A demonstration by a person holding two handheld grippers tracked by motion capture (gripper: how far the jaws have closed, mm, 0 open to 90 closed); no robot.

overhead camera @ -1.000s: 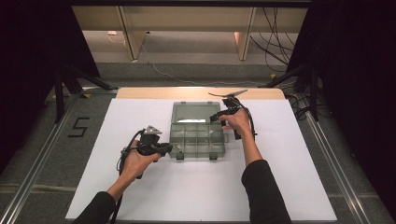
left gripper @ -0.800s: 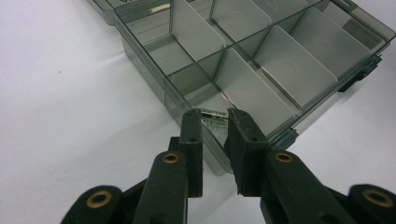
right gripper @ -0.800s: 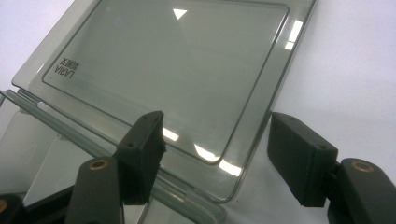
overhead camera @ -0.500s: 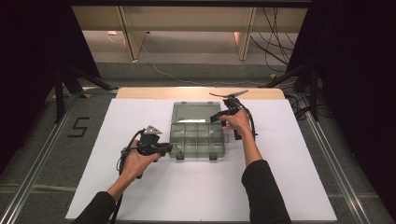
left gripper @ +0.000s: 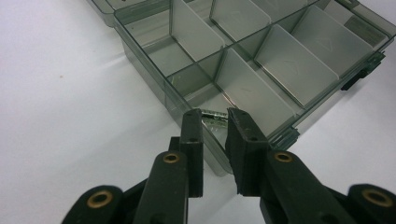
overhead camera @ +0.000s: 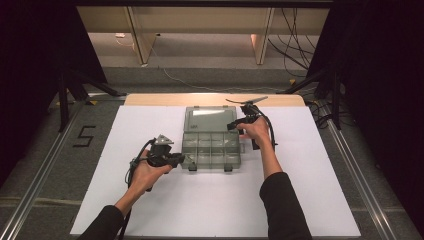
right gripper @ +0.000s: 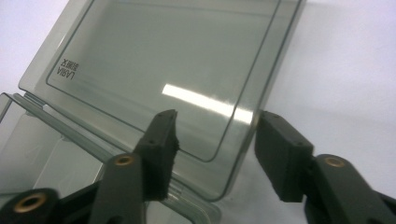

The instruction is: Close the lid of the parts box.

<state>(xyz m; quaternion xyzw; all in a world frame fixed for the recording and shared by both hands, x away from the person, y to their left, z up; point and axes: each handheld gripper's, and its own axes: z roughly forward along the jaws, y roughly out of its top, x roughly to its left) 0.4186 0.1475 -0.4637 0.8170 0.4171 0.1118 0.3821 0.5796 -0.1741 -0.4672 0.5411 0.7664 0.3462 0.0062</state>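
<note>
Nothing has visibly moved since the earlier frames — both hands sit where they were. From the high view, the compartment box [overhead camera: 211, 149] lies at the middle of the white surface [overhead camera: 300, 200], its lid [overhead camera: 210, 118] folded back flat; the left gripper [overhead camera: 176, 160] is at its near-left corner, the right gripper [overhead camera: 234, 125] at the lid's right edge.

Left gripper view: the fingers [left gripper: 192, 135] stand narrowly apart, straddling the box's corner wall, not clamped.

Right gripper view: the fingers [right gripper: 161, 140] are spread wide across the lid's edge. Thin, stiff, slick plastic — probably light; the rim is likely the best hold.
</note>
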